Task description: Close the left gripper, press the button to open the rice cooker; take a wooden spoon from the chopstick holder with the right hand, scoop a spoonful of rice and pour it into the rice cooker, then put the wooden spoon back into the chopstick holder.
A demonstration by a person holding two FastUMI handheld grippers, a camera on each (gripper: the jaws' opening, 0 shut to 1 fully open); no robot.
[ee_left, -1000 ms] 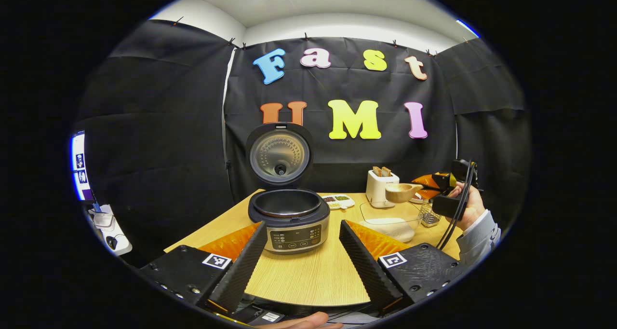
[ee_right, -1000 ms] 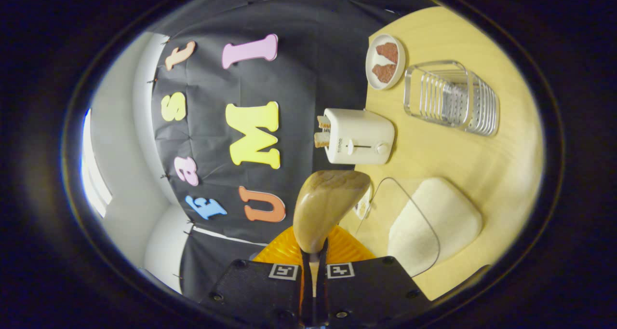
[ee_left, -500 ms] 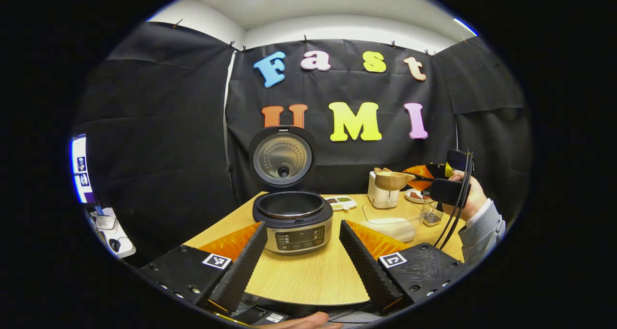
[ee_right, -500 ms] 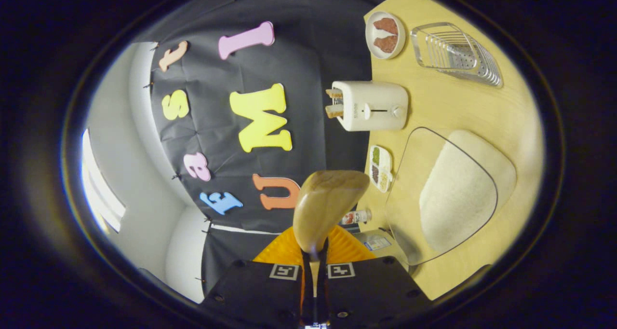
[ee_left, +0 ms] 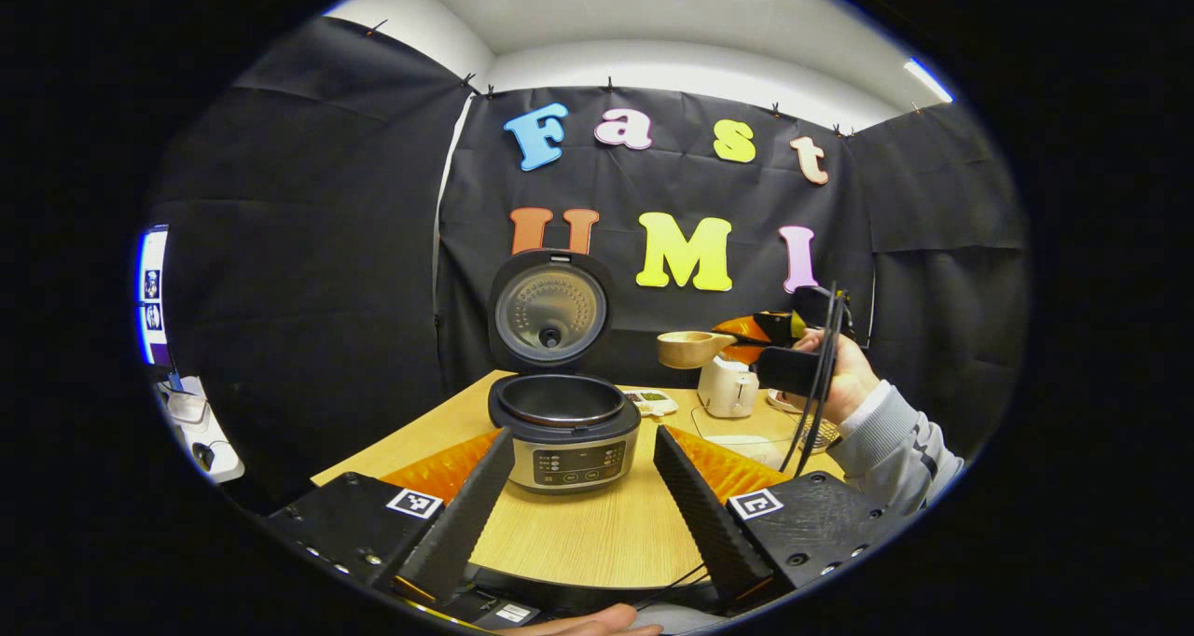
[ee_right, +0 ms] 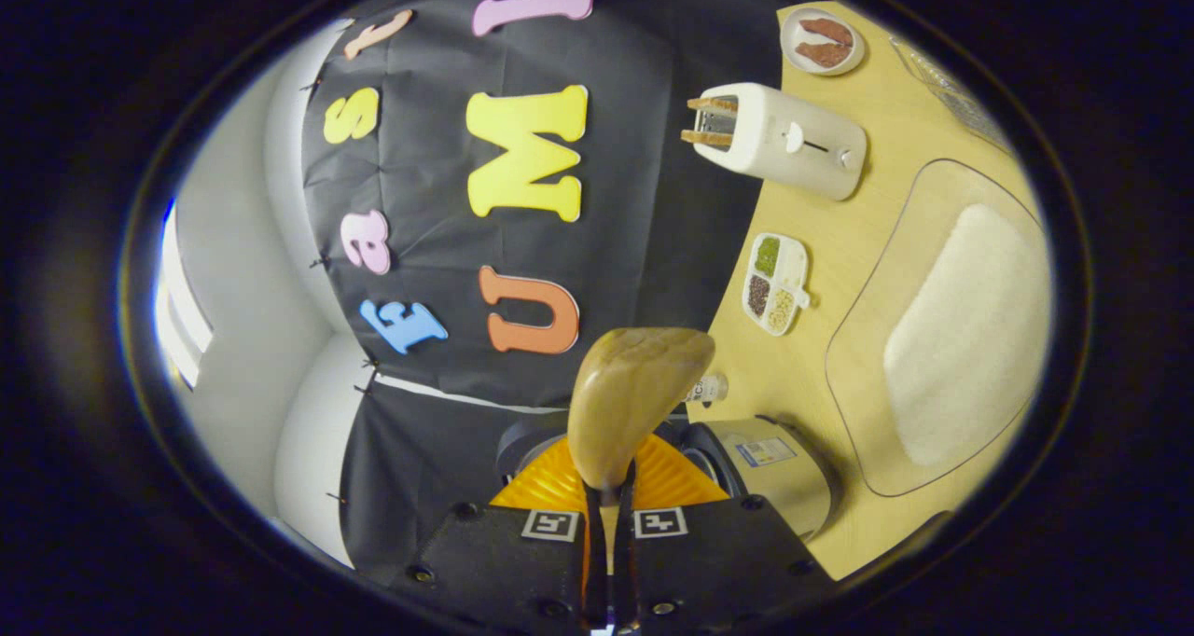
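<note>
Already the cooker [ee_left: 565,435] stands with its lid [ee_left: 550,308] tipped up and back, so the button step looks done and the pot mouth is free to take rice. Low at the near edge of the bench [ee_left: 597,538], the left gripper [ee_left: 583,505] waits with its fingers spread wide and nothing between them, aimed at the cooker's front panel, clear of the path above. In the left gripper view the right gripper [ee_left: 746,339], held in a hand [ee_left: 844,384], carries the spoon [ee_left: 688,348] level in the air, between the toaster [ee_left: 728,386] and the cooker, its bowl pointing toward the open pot. In the right gripper view the fingers are clamped on the spoon's handle where it meets the bowl [ee_right: 634,398], which keeps it from rolling. That view is turned on its side, with the rice [ee_right: 970,333] heaped in its clear tray [ee_right: 863,319] well apart from the spoon. Whether the bowl holds any rice cannot be told, as its hollow is hidden.
</note>
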